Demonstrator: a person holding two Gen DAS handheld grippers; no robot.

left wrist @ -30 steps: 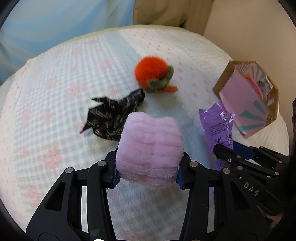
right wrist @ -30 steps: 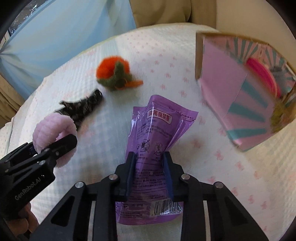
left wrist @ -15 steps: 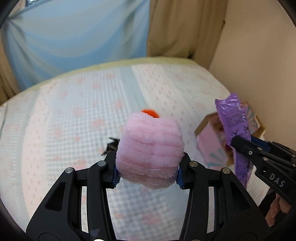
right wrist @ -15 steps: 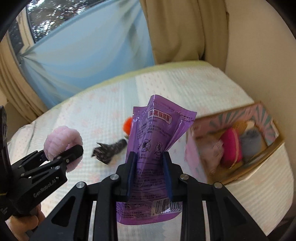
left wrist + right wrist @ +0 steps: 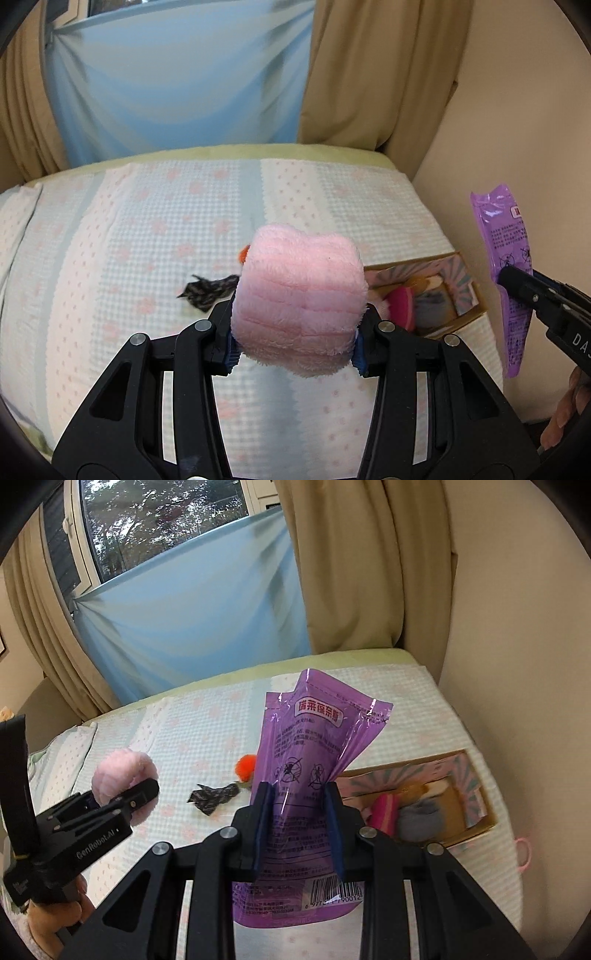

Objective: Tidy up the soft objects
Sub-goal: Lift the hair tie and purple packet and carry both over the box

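My left gripper [image 5: 295, 332] is shut on a fluffy pink plush roll [image 5: 299, 295] and holds it high above the bed; it also shows in the right wrist view [image 5: 123, 771]. My right gripper [image 5: 299, 812] is shut on a purple plastic pouch [image 5: 314, 746], also lifted, seen at the right edge of the left wrist view [image 5: 508, 266]. An orange plush [image 5: 245, 764] and a dark patterned cloth [image 5: 214, 795] lie on the bed. An open cardboard box [image 5: 469, 801] at the bed's right side holds several soft items.
The bed has a pale quilted cover with pink flowers [image 5: 147, 229]. A beige wall [image 5: 517, 627] runs along the right. Tan curtains [image 5: 351, 572] and a blue sheet [image 5: 192, 609] hang behind the bed. A pink loop [image 5: 524, 853] lies near the box.
Both grippers have risen well above the bed with their loads. The bed objects and the box now look smaller and farther, and the box's inside is in view.
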